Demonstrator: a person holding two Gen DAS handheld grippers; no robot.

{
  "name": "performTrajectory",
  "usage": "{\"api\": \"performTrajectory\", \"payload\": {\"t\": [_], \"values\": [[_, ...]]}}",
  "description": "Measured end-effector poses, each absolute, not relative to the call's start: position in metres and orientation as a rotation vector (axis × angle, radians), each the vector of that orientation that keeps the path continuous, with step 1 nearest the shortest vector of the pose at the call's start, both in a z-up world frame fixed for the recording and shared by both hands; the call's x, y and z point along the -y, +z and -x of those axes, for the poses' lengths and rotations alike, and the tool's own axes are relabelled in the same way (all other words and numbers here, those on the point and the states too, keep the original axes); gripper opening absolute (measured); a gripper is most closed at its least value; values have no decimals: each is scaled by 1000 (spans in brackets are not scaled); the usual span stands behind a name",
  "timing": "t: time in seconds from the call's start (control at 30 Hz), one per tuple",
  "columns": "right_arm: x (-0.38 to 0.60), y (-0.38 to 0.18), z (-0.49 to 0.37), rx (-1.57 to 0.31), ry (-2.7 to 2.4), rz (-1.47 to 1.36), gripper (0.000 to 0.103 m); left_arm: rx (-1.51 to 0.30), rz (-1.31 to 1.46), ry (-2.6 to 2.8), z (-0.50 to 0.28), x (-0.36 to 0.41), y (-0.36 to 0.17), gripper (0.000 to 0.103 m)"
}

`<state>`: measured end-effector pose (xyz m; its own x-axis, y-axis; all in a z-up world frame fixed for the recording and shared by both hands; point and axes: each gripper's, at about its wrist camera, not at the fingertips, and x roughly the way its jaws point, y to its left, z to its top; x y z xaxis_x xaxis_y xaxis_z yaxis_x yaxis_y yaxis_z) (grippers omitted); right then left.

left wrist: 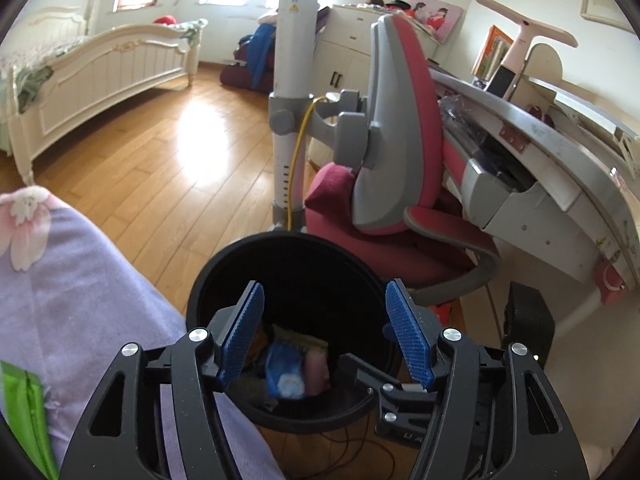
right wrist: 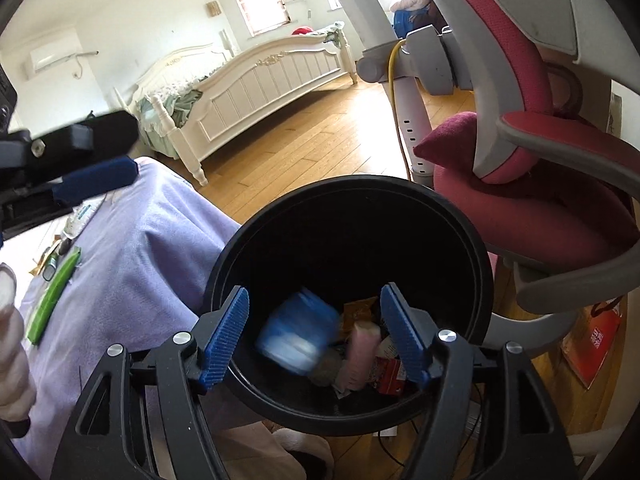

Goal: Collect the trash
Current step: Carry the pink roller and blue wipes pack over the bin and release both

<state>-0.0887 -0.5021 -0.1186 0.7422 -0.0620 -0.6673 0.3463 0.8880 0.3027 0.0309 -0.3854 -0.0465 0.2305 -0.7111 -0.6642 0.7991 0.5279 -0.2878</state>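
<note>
1. A lilac cloth (right wrist: 132, 240) covers the surface at the left; its near and left parts run out of frame. On it lie a green wrapper (right wrist: 54, 294), cut off at the edge in the left wrist view, and some small scraps too small to name.
2. The left hand-held gripper (left wrist: 324, 334) hangs over the bin (left wrist: 200, 292), jaws apart, nothing between the blue pads (left wrist: 242, 332).
3. The bin, black and round, stands on the wood floor (left wrist: 160, 168) just beside the cloth. Its near rim is partly hidden by the gripper frames.
4. Trash sits at the bin's bottom: a blue packet (right wrist: 298, 334), motion-blurred in the right wrist view so its print cannot be read, a pink item (right wrist: 362, 354) beside it, and orange and red wrappers half hidden behind the right pad.
5. The right hand-held gripper (right wrist: 314, 334) is also open above the bin, holding nothing.
6. A pink chair (right wrist: 540, 208) stands right of the bin, cut off by the frame.
</note>
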Motion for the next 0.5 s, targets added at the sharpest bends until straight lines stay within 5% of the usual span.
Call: {"api": "performTrajectory", "payload": {"t": [0.5], "values": [[441,-89,61,-708,-97,-313,68,-709,49,-695,-54,208,-11,64]]}}
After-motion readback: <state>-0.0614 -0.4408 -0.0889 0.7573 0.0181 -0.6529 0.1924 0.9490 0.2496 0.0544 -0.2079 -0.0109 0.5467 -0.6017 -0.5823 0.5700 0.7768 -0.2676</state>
